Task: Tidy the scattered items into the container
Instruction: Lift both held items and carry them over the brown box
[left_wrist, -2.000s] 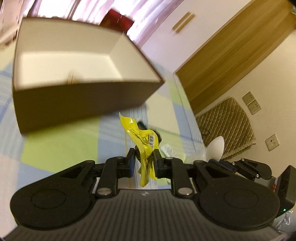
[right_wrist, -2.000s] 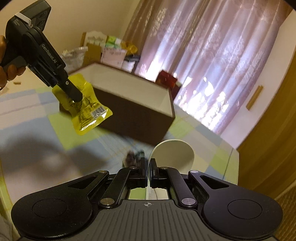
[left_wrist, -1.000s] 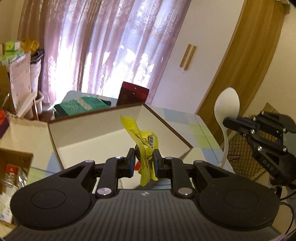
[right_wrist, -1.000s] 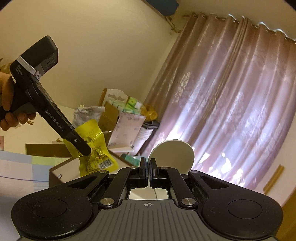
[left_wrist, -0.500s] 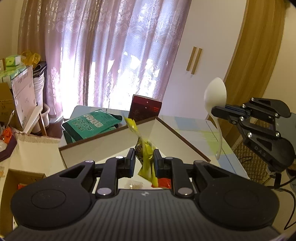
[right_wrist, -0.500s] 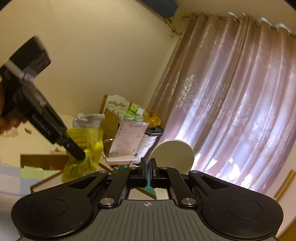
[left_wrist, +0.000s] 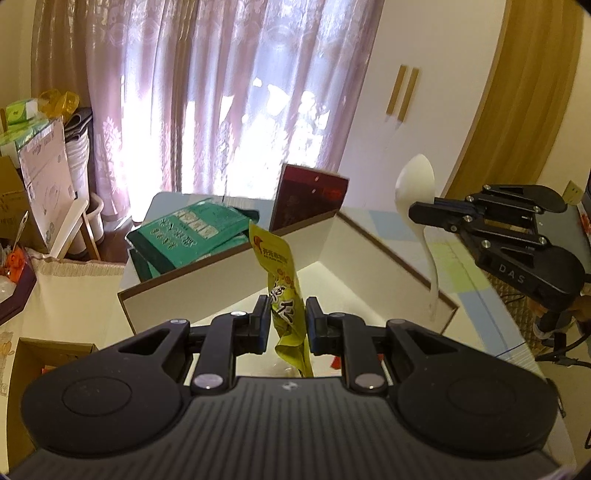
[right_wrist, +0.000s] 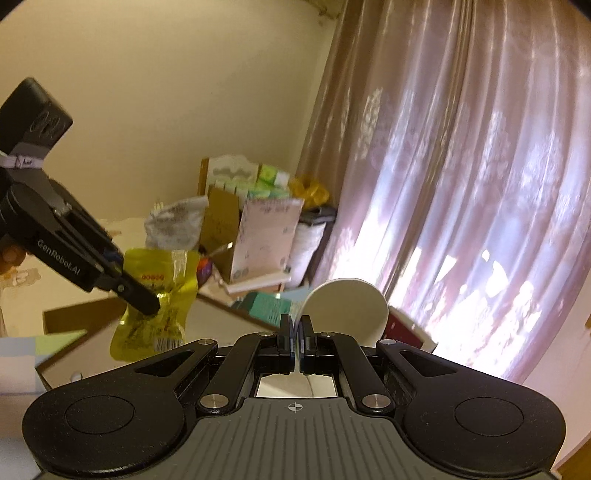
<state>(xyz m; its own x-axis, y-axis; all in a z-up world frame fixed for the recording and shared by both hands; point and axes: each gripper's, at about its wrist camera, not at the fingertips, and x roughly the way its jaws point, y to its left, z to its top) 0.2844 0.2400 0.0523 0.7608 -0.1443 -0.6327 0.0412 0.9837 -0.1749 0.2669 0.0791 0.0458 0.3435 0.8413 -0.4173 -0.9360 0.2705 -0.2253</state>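
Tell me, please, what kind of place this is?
Probably a room in a home, perhaps a bedroom. Long sheer pink curtains cover a bright window, a white cupboard door with wooden handles stands beside them, and household boxes and packets are piled in the corner.

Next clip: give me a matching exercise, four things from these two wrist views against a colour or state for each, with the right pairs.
Things:
1. snack packet
2. spoon
3. box
4. green packet

States:
A. white, clamped in the right gripper
B. lying outside, behind the far wall of the box
C. yellow, clamped in the left gripper
D. open-topped, brown outside, pale inside

Pairs: 1-C, 2-A, 3-D, 4-B
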